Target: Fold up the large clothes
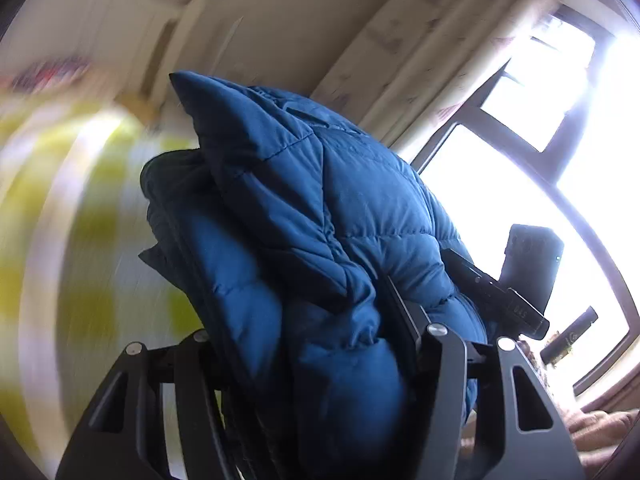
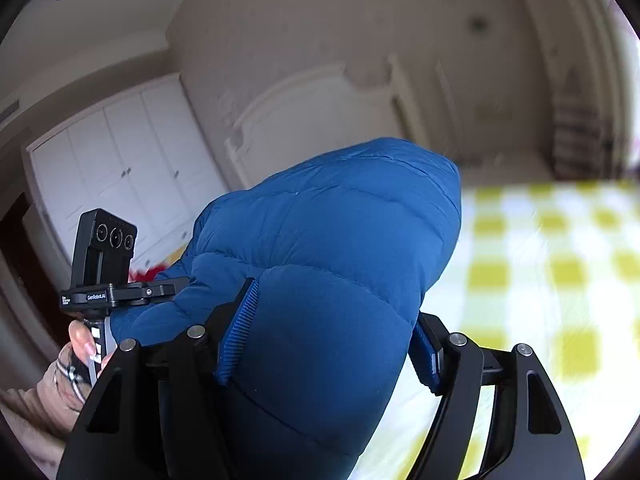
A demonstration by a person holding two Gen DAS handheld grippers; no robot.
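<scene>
Both grippers are clamped on a blue puffer jacket, which is lifted clear above the bed with its yellow-and-white checked sheet. The left gripper has thick padded folds bunched between its fingers. The right gripper squeezes a padded bulge between blue-padded fingers. Beside the jacket, a person's hand grips the left gripper's handle.
</scene>
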